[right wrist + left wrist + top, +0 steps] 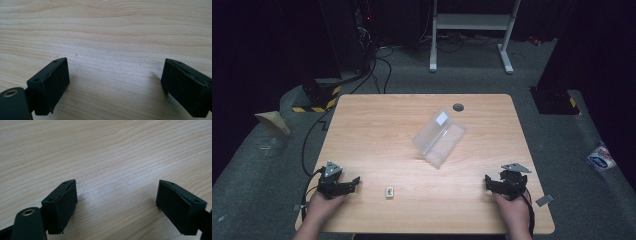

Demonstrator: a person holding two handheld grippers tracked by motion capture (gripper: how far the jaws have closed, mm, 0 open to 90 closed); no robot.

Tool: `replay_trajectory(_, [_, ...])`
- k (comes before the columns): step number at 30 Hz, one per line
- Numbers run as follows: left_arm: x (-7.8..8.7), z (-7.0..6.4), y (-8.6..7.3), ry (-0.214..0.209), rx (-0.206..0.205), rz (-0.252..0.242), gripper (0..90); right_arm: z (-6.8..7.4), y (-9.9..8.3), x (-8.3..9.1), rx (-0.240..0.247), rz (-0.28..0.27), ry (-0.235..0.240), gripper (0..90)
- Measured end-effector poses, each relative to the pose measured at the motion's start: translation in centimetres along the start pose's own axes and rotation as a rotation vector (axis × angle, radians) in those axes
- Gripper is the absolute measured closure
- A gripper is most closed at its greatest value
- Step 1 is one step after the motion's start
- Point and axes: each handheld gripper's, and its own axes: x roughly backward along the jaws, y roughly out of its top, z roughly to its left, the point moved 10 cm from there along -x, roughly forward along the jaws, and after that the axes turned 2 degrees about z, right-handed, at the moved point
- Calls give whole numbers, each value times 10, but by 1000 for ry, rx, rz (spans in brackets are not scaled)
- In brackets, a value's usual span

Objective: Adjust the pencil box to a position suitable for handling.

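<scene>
**K:** Dark room, grey carpet, cables on the floor behind. Light wood-grain bench [377,125], rounded corners, grey round grommet [458,107] near the far edge.

**M:** Tools?

**K:** Left tool [353,183] near the front left corner, right tool [488,181] near the front right. Both held low over the bench, one hand each. Left gripper view: matte black block jaws spread wide, bare wood between them. Same in the right gripper view. Both released, grasping nothing.

**M:** Nearest item?

**K:** Small white rectangular piece [389,192] lying flat near the front edge, just right of the left tool, not touching it. Well apart from the right tool. Long axis runs roughly front to back. Too small to tell the material or which end is which; there's a darker mark in its middle.

**M:** Anything else on the bench?

**K:** Clear plastic box with an open hinged lid [439,138], right of centre, well apart from both tools. Translucent, smooth, rectangular. Long axis diagonal, near left to far right. One half lies flat, the other stands tilted up along the left side, with a small white label [442,118] near its far top corner.
</scene>
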Motion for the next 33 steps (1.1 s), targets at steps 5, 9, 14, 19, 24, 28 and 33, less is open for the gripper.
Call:
replay_trajectory(5, [-1,0,0,0,4,4,161,0,0,0,0,1,2,77])
replay_trajectory(9, [-1,0,0,0,3,4,157,0,0,0,1,1,2,77])
replay_trajectory(14, [-1,0,1,1,3,6,154,0,0,0,0,0,2,81])
replay_trajectory(19, [-1,0,1,2,5,6,154,0,0,3,-9,-7,13,131])
replay_trajectory(24, [-1,0,1,4,7,6,154,4,3,5,11,-21,31,145])
replay_trajectory(28, [-1,0,0,7,10,5,153,9,7,9,18,-35,53,182])
replay_trajectory(33, [-1,0,0,11,14,6,147,19,14,14,30,-66,86,221])
